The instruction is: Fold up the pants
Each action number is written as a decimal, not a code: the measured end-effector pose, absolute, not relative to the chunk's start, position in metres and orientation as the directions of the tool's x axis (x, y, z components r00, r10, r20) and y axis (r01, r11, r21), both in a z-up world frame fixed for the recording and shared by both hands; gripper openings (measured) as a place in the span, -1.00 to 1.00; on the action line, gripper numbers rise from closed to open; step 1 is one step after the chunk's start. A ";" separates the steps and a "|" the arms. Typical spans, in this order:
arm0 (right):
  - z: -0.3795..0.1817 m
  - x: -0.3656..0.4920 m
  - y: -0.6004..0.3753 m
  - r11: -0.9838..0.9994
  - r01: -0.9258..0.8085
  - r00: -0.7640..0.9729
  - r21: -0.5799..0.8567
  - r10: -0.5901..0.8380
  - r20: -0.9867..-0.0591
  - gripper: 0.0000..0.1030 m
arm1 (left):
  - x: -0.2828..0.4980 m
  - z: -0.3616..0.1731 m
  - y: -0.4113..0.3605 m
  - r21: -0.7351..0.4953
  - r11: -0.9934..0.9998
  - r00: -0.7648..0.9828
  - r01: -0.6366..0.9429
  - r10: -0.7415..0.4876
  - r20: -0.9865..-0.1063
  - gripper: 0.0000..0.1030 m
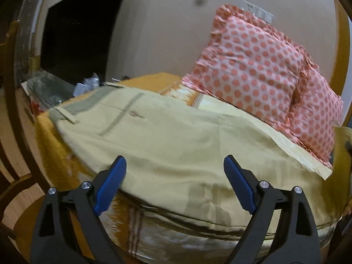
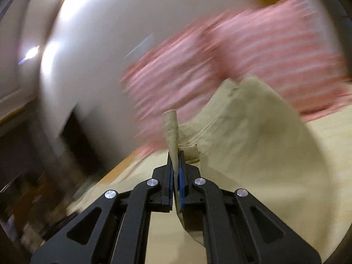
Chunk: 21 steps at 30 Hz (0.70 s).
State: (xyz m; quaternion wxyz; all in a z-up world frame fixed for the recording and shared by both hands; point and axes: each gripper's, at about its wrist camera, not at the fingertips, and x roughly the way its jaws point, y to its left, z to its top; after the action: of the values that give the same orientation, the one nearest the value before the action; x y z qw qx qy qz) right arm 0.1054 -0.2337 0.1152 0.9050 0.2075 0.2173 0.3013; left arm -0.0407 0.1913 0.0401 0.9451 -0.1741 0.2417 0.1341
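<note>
Left wrist view: your left gripper (image 1: 175, 165) is spread wide, blue pads (image 1: 111, 187) well apart and nothing between them. It sits over the near edge of the pants (image 1: 176, 136), which lie mostly flat across the bed (image 1: 50, 145). The pants are a pale khaki, waistband and belt loops off to the far left, with a back pocket line showing just below that. A hem edge runs along the right side, right beside the pillows (image 1: 253, 66). Those are two pink ones with orange-red dots, propped against the wall (image 1: 158, 33) at the head of the bed. The bedding under the pants is mustard-orange with some white patches. Past the far left corner there's a dark opening and a cluttered glass surface, too blurry to make out.

Right wrist view: lots of motion blur here. Your right gripper (image 2: 176, 160) is clamped tight on a fold of the pants (image 2: 253, 143), with a narrow strip of fabric sticking straight up out of the closed pads. A belt loop sits just right of the tips. The cloth rises into a peak on the right, lifted off the bed. The pillows (image 2: 242, 55) are a pink smear behind it.
</note>
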 end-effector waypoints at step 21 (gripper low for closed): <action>0.035 0.090 -0.084 0.760 -0.586 0.458 0.280 0.596 -0.659 0.17 | -0.048 0.022 0.262 -0.405 0.797 0.820 -0.448 0.185 -0.542 0.71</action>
State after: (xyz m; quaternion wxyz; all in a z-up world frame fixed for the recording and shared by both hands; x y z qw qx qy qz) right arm 0.0901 -0.0839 0.0355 0.8539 0.0064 0.3887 0.3462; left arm -0.0481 0.2620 0.0224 0.9157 -0.2672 0.2456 0.1728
